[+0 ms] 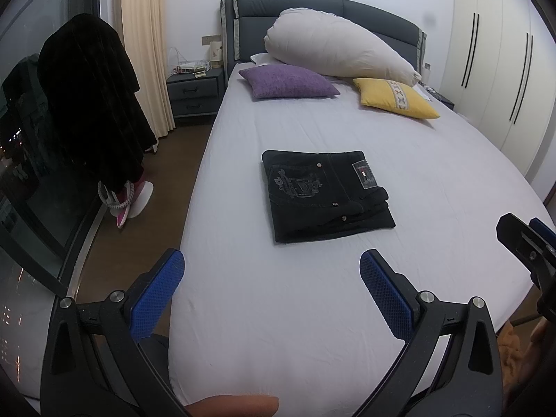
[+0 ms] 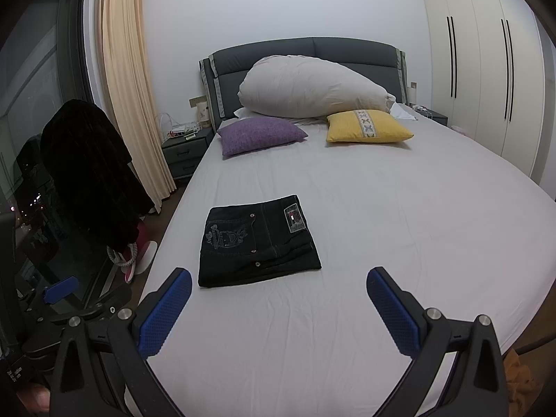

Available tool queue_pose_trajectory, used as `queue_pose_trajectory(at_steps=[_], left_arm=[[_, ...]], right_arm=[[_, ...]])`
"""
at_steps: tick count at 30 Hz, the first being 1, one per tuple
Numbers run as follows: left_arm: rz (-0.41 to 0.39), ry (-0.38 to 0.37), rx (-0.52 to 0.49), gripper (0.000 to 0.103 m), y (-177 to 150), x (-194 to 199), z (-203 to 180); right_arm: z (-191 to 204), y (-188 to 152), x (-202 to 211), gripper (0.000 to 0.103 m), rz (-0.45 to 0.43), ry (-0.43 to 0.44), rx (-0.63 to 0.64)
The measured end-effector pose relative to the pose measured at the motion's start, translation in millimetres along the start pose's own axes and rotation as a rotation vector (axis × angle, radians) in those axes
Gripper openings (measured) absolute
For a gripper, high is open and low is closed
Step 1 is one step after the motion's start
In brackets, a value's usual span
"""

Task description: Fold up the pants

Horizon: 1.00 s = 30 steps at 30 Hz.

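The black pants [image 1: 323, 194] lie folded into a compact rectangle on the white bed sheet [image 1: 312, 312], back pocket embroidery and label facing up. They also show in the right wrist view [image 2: 257, 239]. My left gripper [image 1: 272, 271] is open and empty, held above the sheet in front of the pants. My right gripper [image 2: 279, 288] is open and empty, also short of the pants and to their right. The right gripper shows at the right edge of the left wrist view [image 1: 528, 243].
A purple cushion [image 1: 288, 81], a yellow cushion [image 1: 396, 97] and a large white pillow [image 1: 333, 47] lie at the headboard. A nightstand [image 1: 194, 92], a cream curtain [image 1: 146, 48] and a chair draped in dark clothing [image 1: 90, 104] stand left of the bed. Wardrobes [image 1: 504, 69] stand on the right.
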<state>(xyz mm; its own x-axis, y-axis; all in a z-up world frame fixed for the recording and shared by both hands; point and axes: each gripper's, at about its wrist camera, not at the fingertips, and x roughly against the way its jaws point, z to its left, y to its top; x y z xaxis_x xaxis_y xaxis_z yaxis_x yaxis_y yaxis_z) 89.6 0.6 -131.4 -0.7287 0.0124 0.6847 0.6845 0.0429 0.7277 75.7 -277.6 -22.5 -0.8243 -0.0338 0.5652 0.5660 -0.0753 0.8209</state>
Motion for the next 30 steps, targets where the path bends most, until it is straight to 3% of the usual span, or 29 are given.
queue_pose_trajectory(at_steps=[30], left_arm=[[0.007,-0.001,0.003,0.103,-3.4,1.1,-2.3]], right_arm=[[-0.1,-1.0,0.9,0.103,0.004,0.001,-0.001]])
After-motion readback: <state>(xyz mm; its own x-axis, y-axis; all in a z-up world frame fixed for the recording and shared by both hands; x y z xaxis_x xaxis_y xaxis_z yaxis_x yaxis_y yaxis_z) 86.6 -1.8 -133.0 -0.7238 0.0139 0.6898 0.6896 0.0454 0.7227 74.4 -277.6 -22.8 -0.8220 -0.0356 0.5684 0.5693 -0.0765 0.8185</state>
